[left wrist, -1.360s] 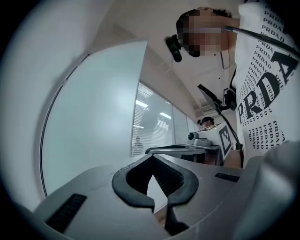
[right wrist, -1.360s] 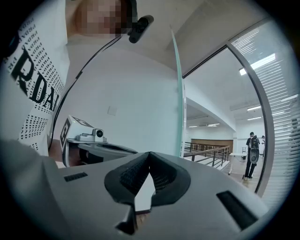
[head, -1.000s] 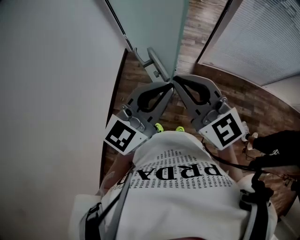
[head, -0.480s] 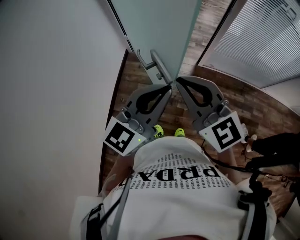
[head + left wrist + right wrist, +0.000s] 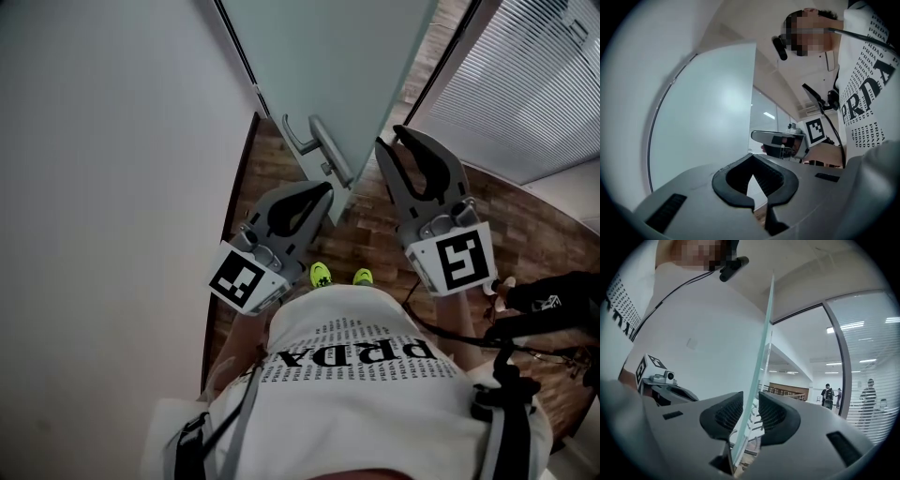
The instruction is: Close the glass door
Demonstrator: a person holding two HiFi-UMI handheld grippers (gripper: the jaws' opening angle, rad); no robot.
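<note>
The frosted glass door (image 5: 319, 56) stands ajar ahead of me, its metal lever handle (image 5: 319, 148) on the near face. In the right gripper view the door's thin edge (image 5: 761, 357) runs between the jaws of my right gripper (image 5: 750, 404), which are open on either side of it with a slight gap showing. From the head view that right gripper (image 5: 387, 139) sits at the door's free edge, just right of the handle. My left gripper (image 5: 328, 187) is shut and empty, below the handle and apart from it. It faces the door's broad face (image 5: 703, 117).
A white wall (image 5: 112, 187) runs close along the left. A glass partition with blinds (image 5: 525, 84) stands on the right over the wooden floor (image 5: 534, 216). Past the door, people (image 5: 828, 394) stand far down a bright hall.
My right gripper has moved forward and right, from tip-to-tip with the left one to the door's edge, and has opened around it. The left gripper has drawn back a little, still shut.
</note>
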